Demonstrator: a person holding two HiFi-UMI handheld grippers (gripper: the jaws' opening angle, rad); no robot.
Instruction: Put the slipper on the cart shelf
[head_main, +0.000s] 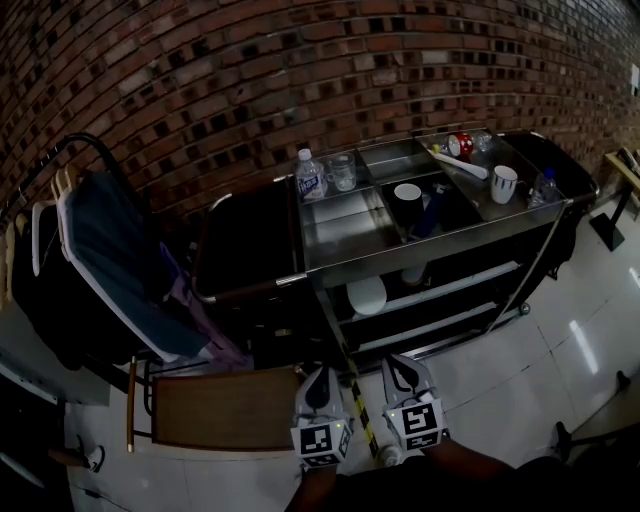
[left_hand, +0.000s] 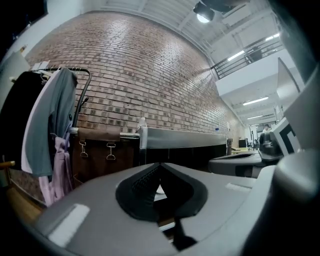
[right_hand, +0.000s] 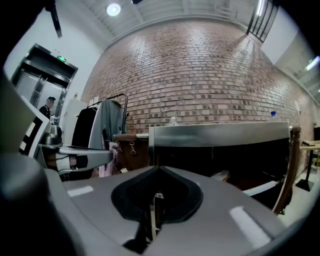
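Left gripper (head_main: 320, 378): your fingers are together, nothing between them.
Right gripper (head_main: 405, 365): your fingers are together, empty.
Slipper (head_main: 367, 295): white, on the middle shelf of the cart (head_main: 430, 245), at 12 o'clock from both grippers, apart from your fingers.
Top trays: bottle (head_main: 310, 175) and jar (head_main: 342, 172) at 11 o'clock, black cup (head_main: 407, 197) at 12, mug (head_main: 504, 183) at 1.

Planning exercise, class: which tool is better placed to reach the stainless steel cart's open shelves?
Right, likely: the right tool faces the stainless steel cart's shelves squarely; the left tool points at the cart's left corner. Both shut, empty.
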